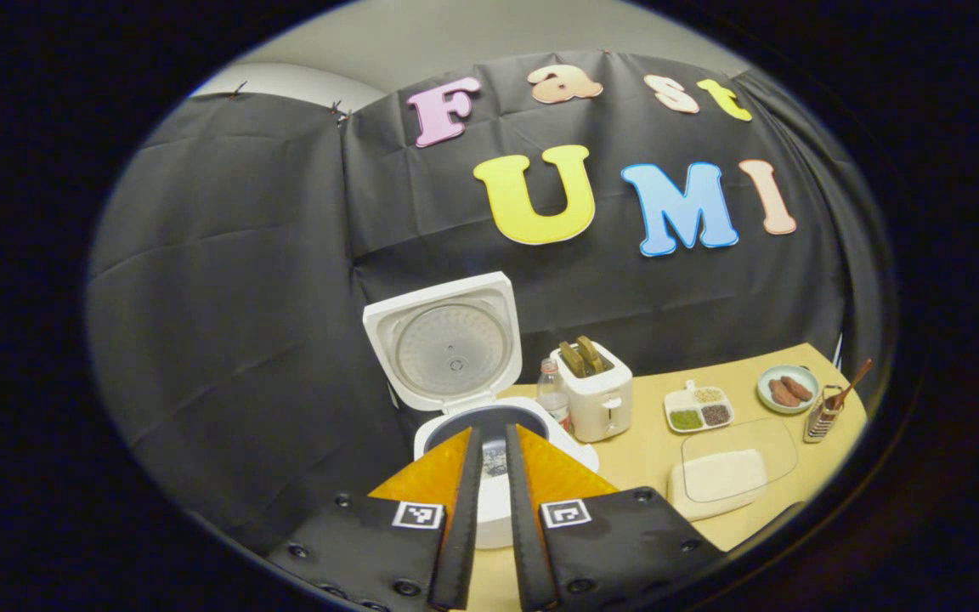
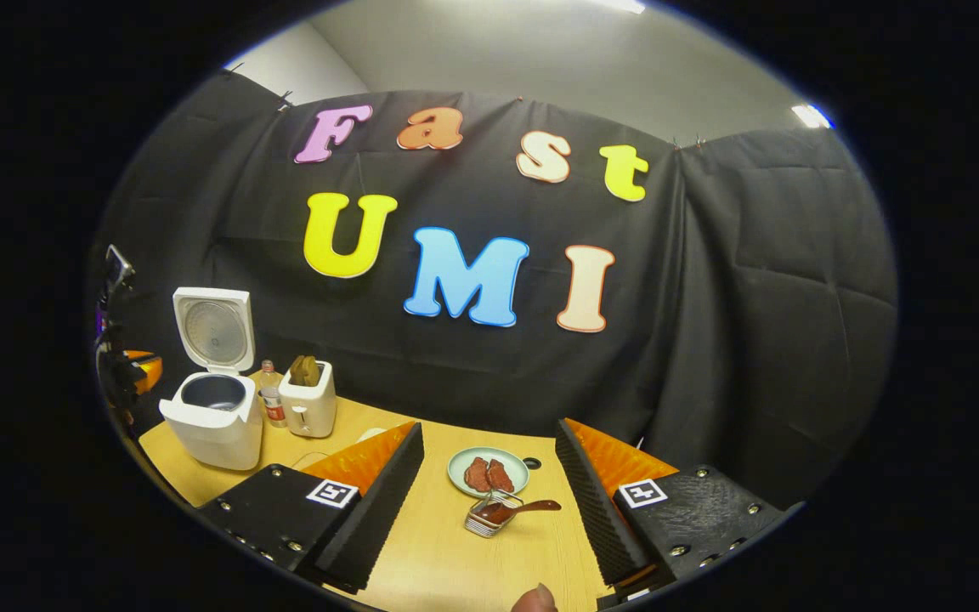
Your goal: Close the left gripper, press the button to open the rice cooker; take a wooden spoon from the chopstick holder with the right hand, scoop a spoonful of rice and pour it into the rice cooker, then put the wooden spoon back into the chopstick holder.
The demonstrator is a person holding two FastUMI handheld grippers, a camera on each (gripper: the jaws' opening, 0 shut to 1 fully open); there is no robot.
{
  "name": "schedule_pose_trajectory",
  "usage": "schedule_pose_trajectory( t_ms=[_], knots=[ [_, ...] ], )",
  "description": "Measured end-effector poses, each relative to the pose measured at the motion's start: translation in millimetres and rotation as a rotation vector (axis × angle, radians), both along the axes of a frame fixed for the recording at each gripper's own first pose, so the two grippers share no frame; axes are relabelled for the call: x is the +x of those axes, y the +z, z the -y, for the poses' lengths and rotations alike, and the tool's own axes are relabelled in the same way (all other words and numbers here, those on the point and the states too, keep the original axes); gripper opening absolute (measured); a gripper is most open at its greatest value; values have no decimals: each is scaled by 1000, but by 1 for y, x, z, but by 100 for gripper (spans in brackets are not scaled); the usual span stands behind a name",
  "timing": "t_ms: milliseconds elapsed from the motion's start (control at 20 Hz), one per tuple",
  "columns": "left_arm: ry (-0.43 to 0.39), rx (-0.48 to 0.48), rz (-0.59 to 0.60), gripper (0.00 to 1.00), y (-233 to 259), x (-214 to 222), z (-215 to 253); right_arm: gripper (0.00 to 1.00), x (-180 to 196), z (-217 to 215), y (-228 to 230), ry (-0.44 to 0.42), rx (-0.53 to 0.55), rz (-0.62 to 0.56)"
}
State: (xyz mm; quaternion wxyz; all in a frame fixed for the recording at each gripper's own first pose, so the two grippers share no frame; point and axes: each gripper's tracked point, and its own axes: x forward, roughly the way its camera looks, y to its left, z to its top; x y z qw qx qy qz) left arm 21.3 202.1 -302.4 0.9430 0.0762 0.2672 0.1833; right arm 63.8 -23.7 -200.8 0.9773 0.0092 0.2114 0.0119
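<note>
- Right gripper: spread wide, nothing between the fingers, poised above the wooden table with the chopstick holder straight ahead in the gap.
- Wooden spoon: standing in the chopstick holder, handle tipped over toward the right finger, so its long axis runs roughly across the gripper's line of sight rather than along it.
- Relative to the chopstick holder: plate with brown pieces just behind, touching or nearly so; cannot tell which.
- Judged: lid already up, spoon not yet taken, so the reach for the spoon comes next; right gripper clearly the nearer tool, needing only to drop forward and turn to close across the handle.
- Left gripper: fingers nearly together with a narrow slit between, holding nothing, hovering just in front of the rice cooker, whose lid stands upright and open.
- From the left gripper view, well apart from the chopstick holder: rice cooker far to its left, then a bottle and toaster, a divided dish of grains and a shallow lidded container nearer to it.
- Risk, as a guess: slanted handle could slip or tip the light holder if pinched near its end.
</note>
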Motion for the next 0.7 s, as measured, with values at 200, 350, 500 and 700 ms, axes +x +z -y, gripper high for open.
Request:
schedule_pose_trajectory(
  t_ms=[200, 350, 500, 700],
  knots=[
    [27, -42, 3, 65, 18, -20, 46, 96, 18, 33, -69, -26, 88, -74],
    [33, -9, -5, 90, 37, -35, 80, 95, 35, 50, -120, -20, 114, -108],
    [15, 36, -16, 97, 53, -53, 107, 96, 51, 63, -165, -34, 145, -130],
    [14, 58, -30, 92, 68, -70, 127, 96, 62, 64, -229, -56, 214, -194]
  ],
)
